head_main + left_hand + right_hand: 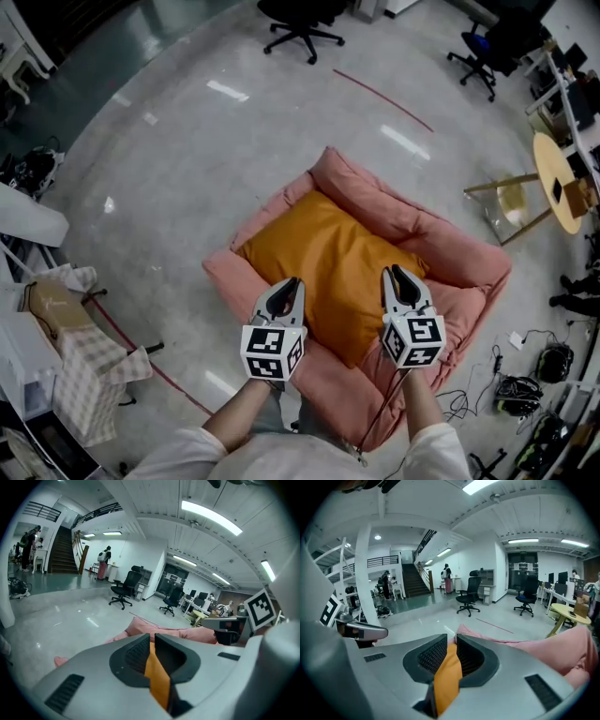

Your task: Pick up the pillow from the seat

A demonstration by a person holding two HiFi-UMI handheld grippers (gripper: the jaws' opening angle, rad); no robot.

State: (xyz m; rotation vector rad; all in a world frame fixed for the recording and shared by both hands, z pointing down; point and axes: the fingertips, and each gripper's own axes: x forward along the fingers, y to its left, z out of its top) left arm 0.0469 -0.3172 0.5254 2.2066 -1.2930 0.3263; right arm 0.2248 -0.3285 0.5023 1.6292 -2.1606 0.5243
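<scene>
1. The pale glossy floor point(187, 141) spreads all round, with a black office chair point(302, 26) at the far side and a round wooden table point(555, 178) at the far right.
2. The pink seat point(441, 253) sits on the floor in the middle, a soft square with a puffy raised rim.
3. The pillow point(328, 262) lies in the seat's hollow. It is a plain mustard-orange rectangle set cornerwise, smooth with a few soft creases, and its near corner reaches the near rim.
4. The left gripper point(294, 284) is at the pillow's near-left edge, its jaws pinched narrowly on a fold of the orange fabric.
5. The right gripper point(392, 274) is at the near-right edge, its jaws likewise clamped on a thicker fold of orange cloth.
</scene>
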